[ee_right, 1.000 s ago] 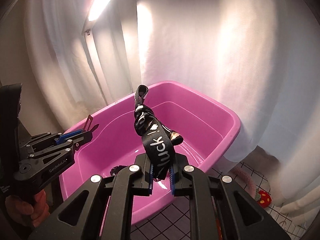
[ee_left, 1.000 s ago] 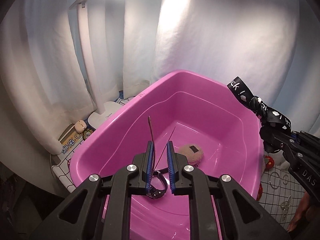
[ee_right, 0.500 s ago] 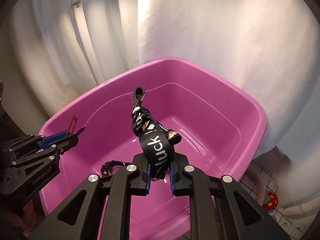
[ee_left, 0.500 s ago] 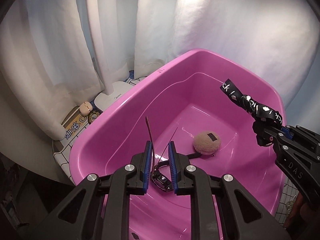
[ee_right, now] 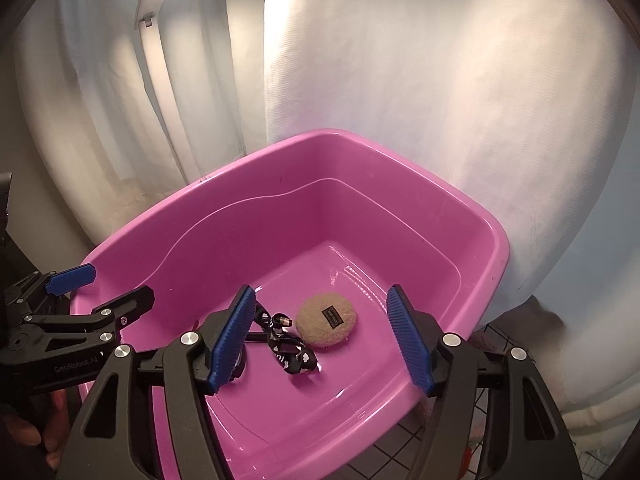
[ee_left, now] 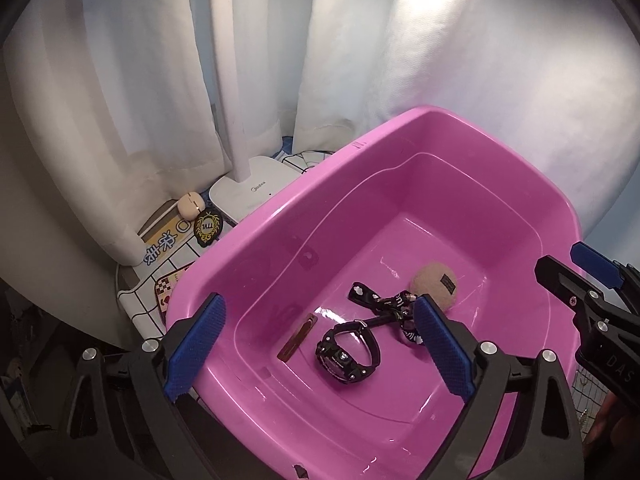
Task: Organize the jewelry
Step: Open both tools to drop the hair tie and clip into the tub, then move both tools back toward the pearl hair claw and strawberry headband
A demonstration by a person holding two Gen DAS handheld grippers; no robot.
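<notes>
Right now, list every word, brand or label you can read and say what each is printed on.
"Midea": white lamp base.
"TTVL": black and gold badge.
"GenRobot.AI": left gripper, on its arm.
"DAS", cut off at the frame edge: right gripper, on its body.
Blue characters on the yellow card: not legible.
White letters on the black strap: only fragments show.
Dark tag on the beige pouch: too small.

Open room above the pink tub, some clutter on its floor

Under both grippers the pink tub [ee_left: 408,168] is open from above, and its far half of floor is bare. Just ahead of the left gripper [ee_left: 316,350] lie a black watch [ee_left: 346,354], a thin brown strip [ee_left: 298,338], a black lanyard [ee_left: 384,302] and a beige round pouch [ee_left: 434,284]. Beyond the tub a white curtain [ee_right: 400,80] closes the way, and a lamp base [ee_left: 250,186] stands to its left.
</notes>
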